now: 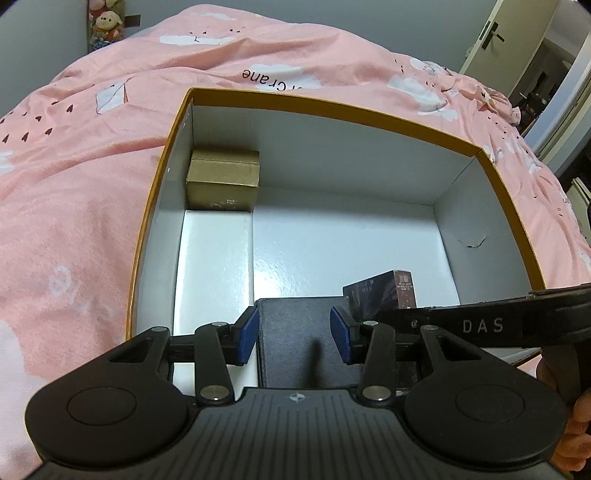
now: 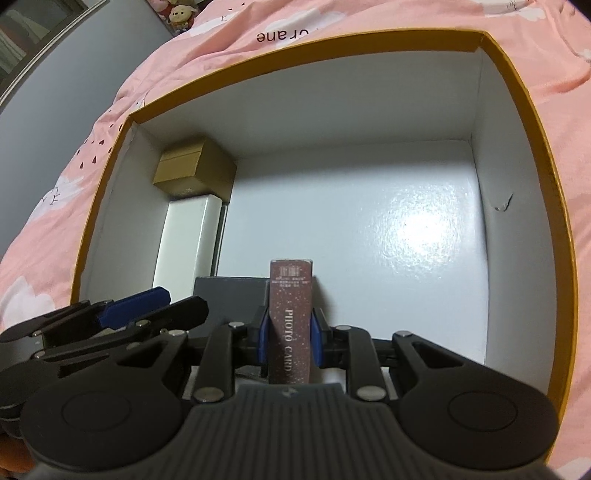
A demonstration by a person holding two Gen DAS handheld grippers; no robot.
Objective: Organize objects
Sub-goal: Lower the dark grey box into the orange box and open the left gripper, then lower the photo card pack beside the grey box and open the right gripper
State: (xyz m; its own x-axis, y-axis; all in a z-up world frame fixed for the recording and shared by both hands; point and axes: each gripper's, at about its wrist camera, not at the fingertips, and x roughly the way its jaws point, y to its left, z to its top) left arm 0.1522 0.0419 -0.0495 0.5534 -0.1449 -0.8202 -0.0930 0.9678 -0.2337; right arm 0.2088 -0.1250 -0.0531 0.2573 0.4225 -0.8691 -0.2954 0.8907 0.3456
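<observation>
A large open box with an orange rim [image 1: 332, 103] [image 2: 532, 110] lies on a pink bed cover. Inside, a gold box [image 1: 223, 179] [image 2: 194, 170] stands in the far left corner with a long white box [image 1: 214, 266] [image 2: 188, 236] in front of it. My left gripper [image 1: 294, 334] is open, its blue pads on either side of a dark grey box [image 1: 303, 332] [image 2: 231, 291] at the near wall. My right gripper [image 2: 289, 336] is shut on a dark maroon "PHOTO CARD" box [image 2: 290, 314] [image 1: 384, 291], held just right of the grey box.
The pink bed cover [image 1: 92, 184] [image 2: 55, 184] surrounds the big box. The box floor [image 2: 369, 229] right of the small boxes is bare white. Stuffed toys [image 1: 107, 22] sit at the far end of the bed. A door [image 1: 517, 33] stands at the far right.
</observation>
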